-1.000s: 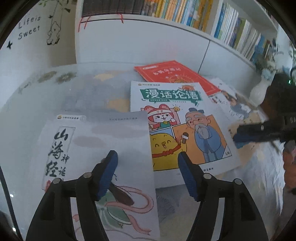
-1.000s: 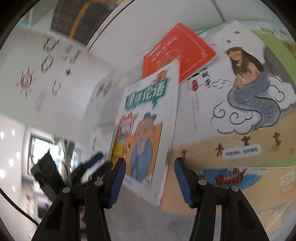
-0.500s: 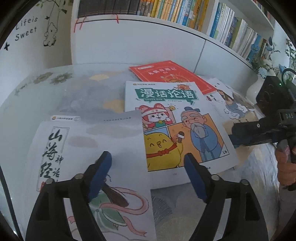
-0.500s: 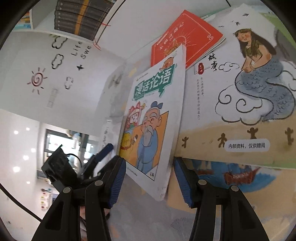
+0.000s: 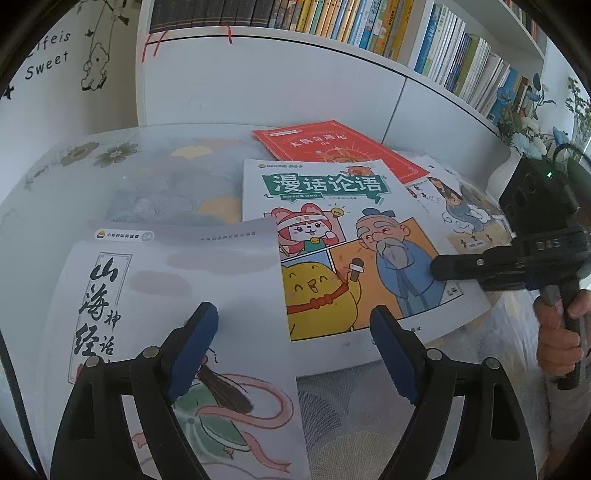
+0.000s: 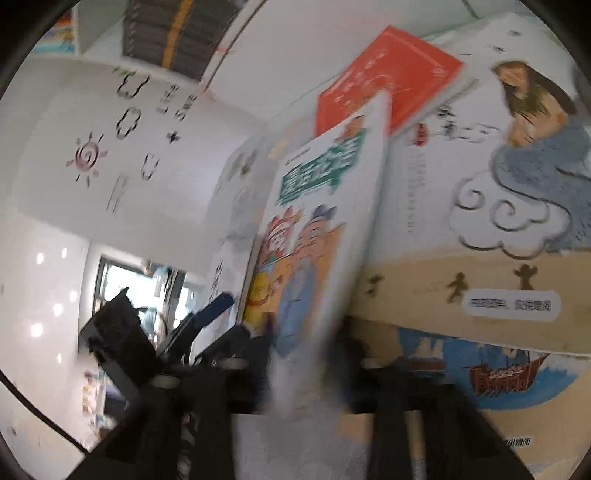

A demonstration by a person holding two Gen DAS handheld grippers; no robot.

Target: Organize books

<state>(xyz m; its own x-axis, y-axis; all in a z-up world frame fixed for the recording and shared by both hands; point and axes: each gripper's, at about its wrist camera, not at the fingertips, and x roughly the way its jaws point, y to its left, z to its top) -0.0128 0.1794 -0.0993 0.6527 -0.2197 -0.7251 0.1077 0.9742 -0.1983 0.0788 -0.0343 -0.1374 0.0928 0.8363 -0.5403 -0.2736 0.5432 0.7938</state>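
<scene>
While the comic-cover book (image 5: 343,254) lies flat on the surface (image 5: 166,192), its near right corner sits between the fingers of the right claw (image 5: 437,266), whose jaws have just been closing and now look clenched on that corner; the right wrist view is smeared, so the pads themselves cannot be made out there, only the book (image 6: 314,240) rising between dark blurred fingers; its left edge is overlapped by a pale grey book (image 5: 177,295) with black brush lettering, cut off at the bottom of the picture; a red book (image 5: 332,142) is partly hidden behind its top edge, and a mermaid-cover book (image 5: 461,206) is half covered at its right; the left claw (image 5: 295,339) hangs released over the grey book, jaws wide with nothing between them; a hand (image 5: 557,328) grips the right handle at the frame edge; a bookshelf (image 5: 369,26) stands behind.
</scene>
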